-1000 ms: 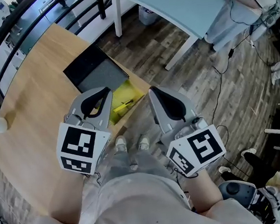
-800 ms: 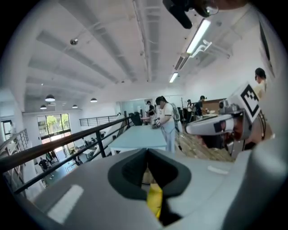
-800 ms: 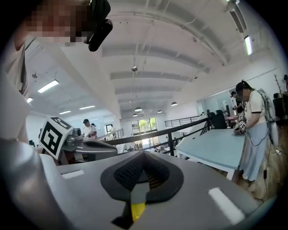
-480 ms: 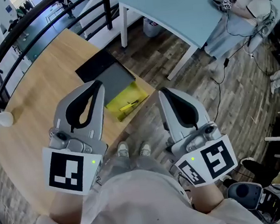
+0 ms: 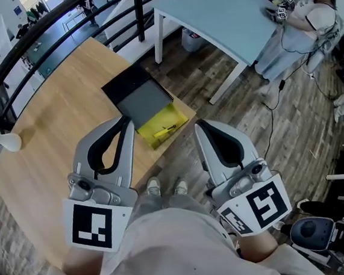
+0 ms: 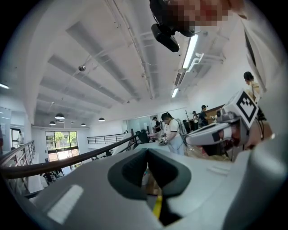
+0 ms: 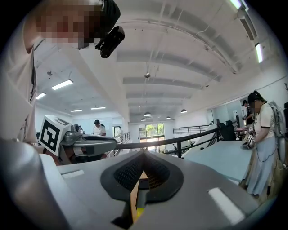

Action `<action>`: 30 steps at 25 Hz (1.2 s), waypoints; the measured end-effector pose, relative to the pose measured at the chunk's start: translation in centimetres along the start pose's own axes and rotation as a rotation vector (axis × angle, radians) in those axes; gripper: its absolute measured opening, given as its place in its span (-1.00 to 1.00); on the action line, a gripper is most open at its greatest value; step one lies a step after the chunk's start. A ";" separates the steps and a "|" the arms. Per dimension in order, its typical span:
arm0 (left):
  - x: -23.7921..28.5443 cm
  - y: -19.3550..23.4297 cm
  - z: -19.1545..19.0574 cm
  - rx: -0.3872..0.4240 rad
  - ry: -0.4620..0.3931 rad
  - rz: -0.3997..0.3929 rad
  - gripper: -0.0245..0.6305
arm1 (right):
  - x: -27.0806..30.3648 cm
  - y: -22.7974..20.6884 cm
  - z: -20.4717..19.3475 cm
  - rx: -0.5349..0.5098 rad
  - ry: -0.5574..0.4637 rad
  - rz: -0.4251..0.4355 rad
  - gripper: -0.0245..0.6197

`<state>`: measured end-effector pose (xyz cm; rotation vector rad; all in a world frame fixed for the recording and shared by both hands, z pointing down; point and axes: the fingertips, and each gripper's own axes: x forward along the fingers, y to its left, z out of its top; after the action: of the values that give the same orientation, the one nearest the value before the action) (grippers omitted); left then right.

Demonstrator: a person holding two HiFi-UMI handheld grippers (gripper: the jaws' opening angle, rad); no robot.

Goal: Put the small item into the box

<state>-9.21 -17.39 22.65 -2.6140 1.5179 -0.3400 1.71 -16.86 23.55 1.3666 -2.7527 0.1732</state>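
A yellow box (image 5: 171, 114) stands open at the wooden table's near edge, its dark grey lid (image 5: 136, 95) lying flat behind it. Inside it lies a small slender yellow item (image 5: 164, 130). In the head view my left gripper (image 5: 123, 119) is shut and holds nothing, its tip just left of the box. My right gripper (image 5: 200, 125) is also shut and holds nothing, to the right of the box and over the floor. Both gripper views look up at the ceiling, with the left gripper (image 6: 147, 149) and right gripper (image 7: 143, 152) jaws closed together.
The round wooden table (image 5: 55, 115) carries a white vase with flowers (image 5: 6, 142) at its left edge. A black railing (image 5: 40, 25) runs behind it. Beyond stands a light blue table (image 5: 220, 8) with a person (image 5: 305, 15) beside it. My shoes (image 5: 165, 188) are on the plank floor.
My left gripper has drawn back from the box toward my body. The right gripper has shifted slightly. The view has moved, so the box sits a little farther up.
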 end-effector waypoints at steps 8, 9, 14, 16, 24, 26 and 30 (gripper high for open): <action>-1.0 -0.6 -3.0 -0.050 0.046 0.012 -0.92 | -0.1 1.0 -1.2 -0.013 0.030 0.034 -0.93; -0.9 -0.7 -3.1 -0.049 0.052 0.010 -0.92 | -0.1 1.0 -1.2 -0.017 0.034 0.040 -0.93; -0.5 -1.0 -3.6 -0.062 0.068 0.002 -0.92 | 0.3 0.9 -1.5 -0.014 0.042 0.046 -0.93; -0.4 -1.0 -3.8 -0.084 0.068 -0.001 -0.92 | 0.5 1.0 -1.8 -0.013 0.045 0.047 -0.93; -0.1 -1.5 -3.5 -0.079 0.083 -0.017 -0.92 | 0.3 0.7 -1.7 -0.007 0.054 0.046 -0.93; -0.3 -1.9 -3.5 -0.081 0.086 -0.025 -0.92 | 0.1 0.7 -1.8 -0.006 0.054 0.043 -0.93; -0.7 -2.2 -3.3 -0.071 0.084 -0.039 -0.92 | 0.1 0.9 -2.2 0.018 0.058 0.052 -0.93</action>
<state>-8.47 -15.59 26.16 -2.7198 1.5324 -0.4122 0.97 -16.12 25.66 1.2744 -2.7470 0.2374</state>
